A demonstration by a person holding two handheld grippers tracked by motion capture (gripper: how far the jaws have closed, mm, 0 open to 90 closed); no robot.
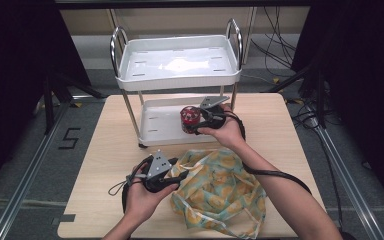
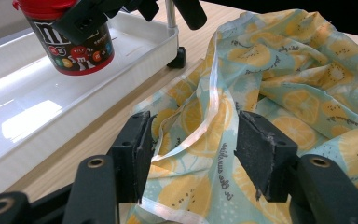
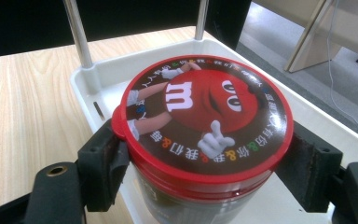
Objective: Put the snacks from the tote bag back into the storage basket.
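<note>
On table point(image 1: 105, 165), white two-tier cart point(image 1: 177, 70) stands at far side. Near edge: lemon-print bag point(image 1: 220, 190) lies crumpled, my left claw point(image 1: 177, 176) at its rim, jaws spread, fabric fold and ribbon handle between pads, not pinched. Lower cart tray point(image 1: 155, 127): red-lidded candy tub point(image 1: 190, 118) held just above tray floor, my right claw point(image 1: 196, 126) clamped on both sides below lid.
</note>
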